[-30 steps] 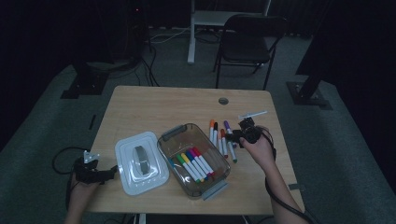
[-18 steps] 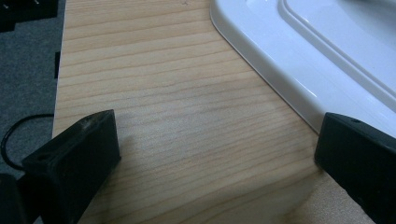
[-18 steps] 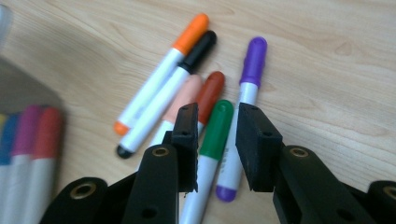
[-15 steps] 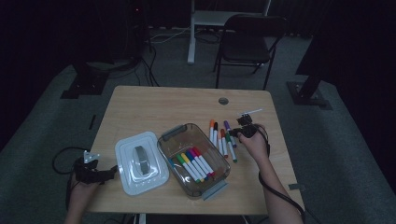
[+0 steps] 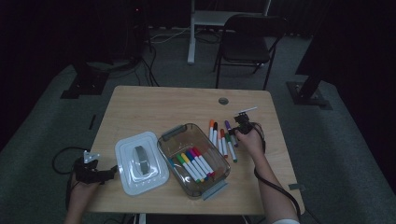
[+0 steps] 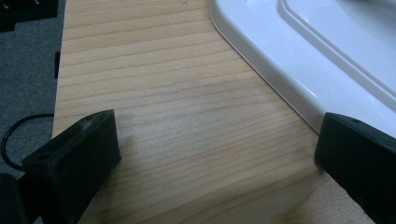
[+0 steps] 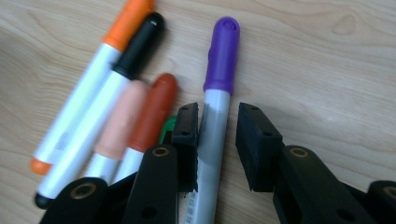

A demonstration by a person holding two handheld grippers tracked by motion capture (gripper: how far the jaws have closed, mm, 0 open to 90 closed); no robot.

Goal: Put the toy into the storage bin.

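The right gripper (image 7: pixel 217 130) is straddling the purple marker (image 7: pixel 215 109), its jaws having just narrowed; one pad is touching the barrel while a gap shows at the other. The marker is lying on the surface (image 5: pixel 154 105) at the right end of a loose row of markers (image 5: pixel 217 135), right of the clear box (image 5: pixel 173 135). The left gripper (image 6: pixel 215 154) is resting near the white lid (image 6: pixel 299 60), jaws wide apart.

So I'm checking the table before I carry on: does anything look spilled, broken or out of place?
Nothing looks spilled or damaged. The white lid lies off the clear box, flat beside it. Several markers lie loose on the table to the box's right, roughly side by side. The right tool straddles the purple marker.
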